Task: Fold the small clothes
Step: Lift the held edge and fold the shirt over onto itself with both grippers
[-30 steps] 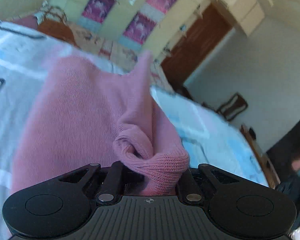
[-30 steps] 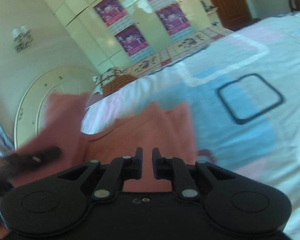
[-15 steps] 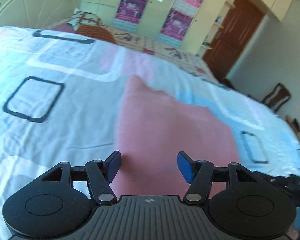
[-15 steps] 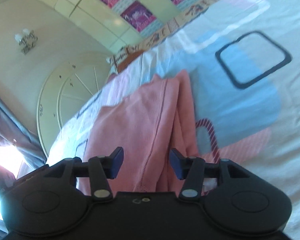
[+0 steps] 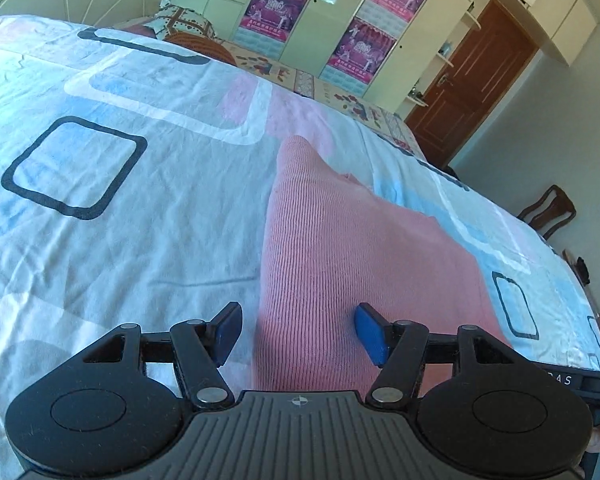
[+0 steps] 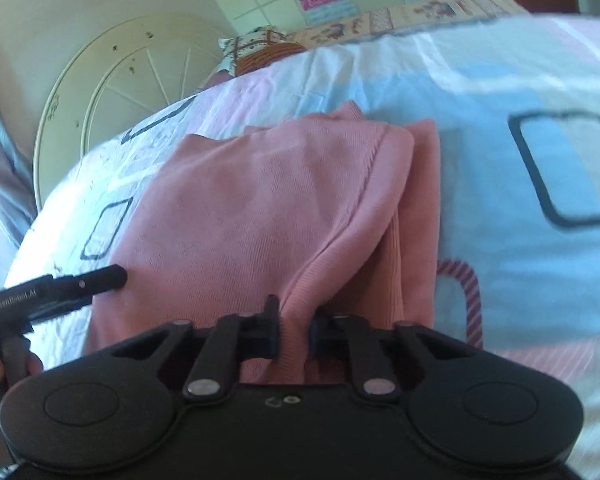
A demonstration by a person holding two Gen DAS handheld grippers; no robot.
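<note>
Lying half-folded on the patterned bedsheet (image 5: 120, 240), the pink knit garment (image 6: 260, 208) has a raised hem fold clamped by the right gripper (image 6: 294, 332), jaws just closing; left gripper (image 5: 298, 334) gapes over its edge, ungripping; one-sided pulling may skew the fold.

You can read very little here. In your right wrist view, the black body of the left gripper (image 6: 100, 278) carries small pale lettering that looks like "GenRobot.AI", though blur makes it uncertain. In your left wrist view, the black casing of the right gripper (image 5: 580, 380) at the edge shows the letters "DAS", the rest cut off. The wardrobe posters (image 5: 274, 4) carry print too small to read.
</note>
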